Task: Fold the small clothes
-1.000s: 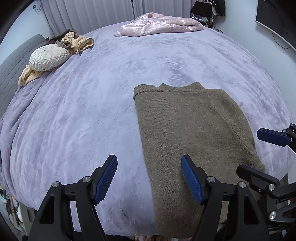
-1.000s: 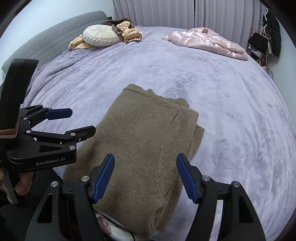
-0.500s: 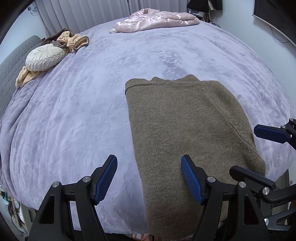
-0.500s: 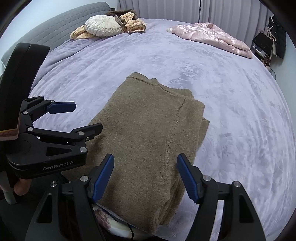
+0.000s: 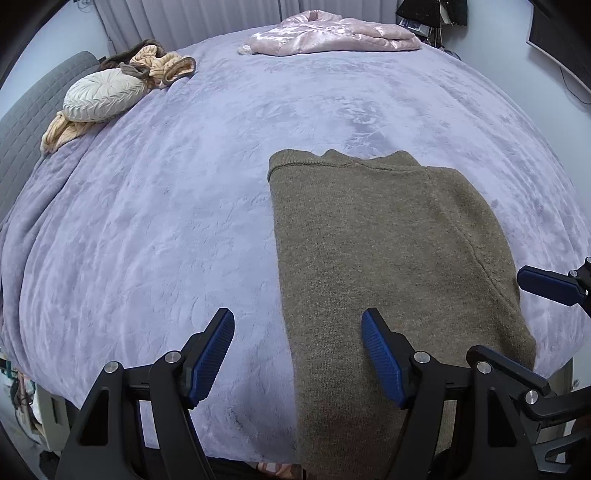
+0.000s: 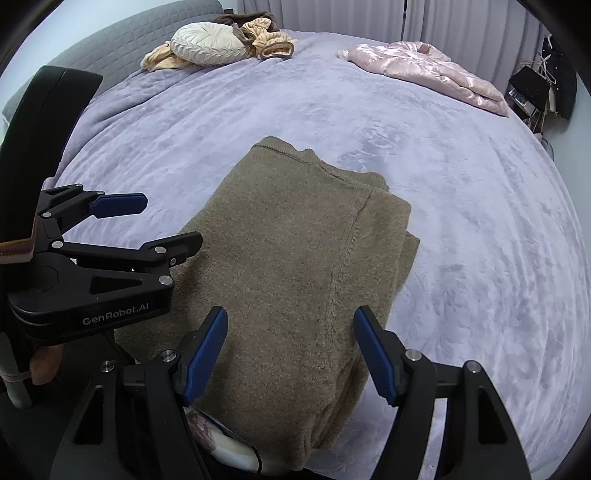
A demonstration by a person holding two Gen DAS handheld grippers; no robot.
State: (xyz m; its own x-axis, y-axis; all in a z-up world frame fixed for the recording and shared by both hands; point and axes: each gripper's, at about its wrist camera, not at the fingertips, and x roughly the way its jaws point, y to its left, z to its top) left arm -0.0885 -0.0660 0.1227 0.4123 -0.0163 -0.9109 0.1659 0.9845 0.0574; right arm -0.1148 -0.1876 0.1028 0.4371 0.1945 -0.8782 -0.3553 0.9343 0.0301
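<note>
Left gripper (image 5: pixel 297 360), black with blue ribbed pads, bottom centre of left wrist view: jaws wide, nothing between them, above the near left edge of the folded olive-brown knit sweater (image 5: pixel 384 266). Right gripper (image 6: pixel 290 356), same build, bottom centre of right wrist view: jaws wide, empty, over the sweater's near end. Sweater lies flat, lower centre, on lavender plush bedspread (image 5: pixel 166 221). Far upper left: round cream pleated cushion (image 5: pixel 101 96) on tan garments (image 5: pixel 162 66). Top centre: shiny pink quilted jacket (image 5: pixel 332 33).
</note>
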